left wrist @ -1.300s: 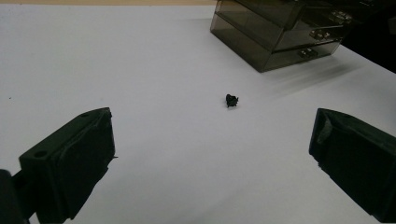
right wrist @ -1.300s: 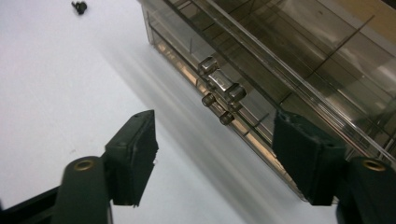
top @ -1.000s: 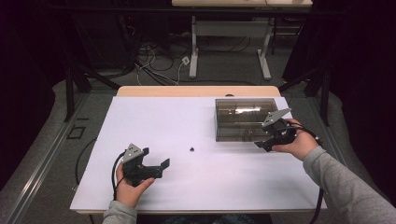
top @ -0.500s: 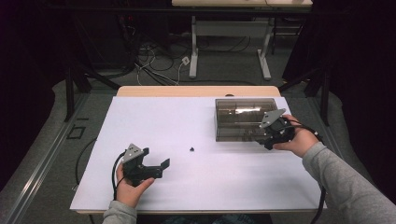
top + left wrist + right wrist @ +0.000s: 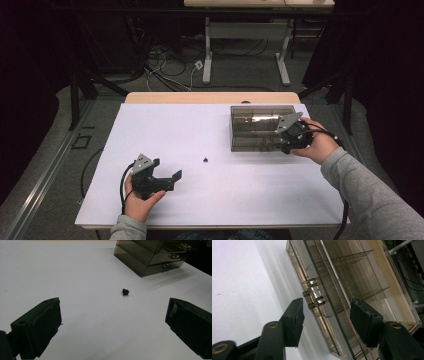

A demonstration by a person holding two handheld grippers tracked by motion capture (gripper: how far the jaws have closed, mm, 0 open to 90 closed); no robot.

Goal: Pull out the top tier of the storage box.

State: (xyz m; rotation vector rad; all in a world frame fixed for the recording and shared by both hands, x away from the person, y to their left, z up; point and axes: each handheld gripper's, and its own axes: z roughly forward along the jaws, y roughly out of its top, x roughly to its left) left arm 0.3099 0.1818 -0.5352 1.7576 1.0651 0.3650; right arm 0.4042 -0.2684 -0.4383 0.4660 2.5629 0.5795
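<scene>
Right gripper (image 5: 325, 315) at the front of the smoked clear drawer box (image 5: 255, 125), jaws half spread and just now closing in, nothing pinched yet; clear drawer handle (image 5: 313, 293) just beyond the tips, between the two pads but untouched. Best to ease a little deeper so both pads straddle the handle squarely, then close gently and pull straight out, level with the table, to avoid dragging the whole box. Left gripper (image 5: 157, 177) resting near the front left of the white table (image 5: 175, 125), jaws spread wide, empty. Small black part (image 5: 125, 292) lying loose mid-table, ahead of those jaws, well apart from the box
</scene>
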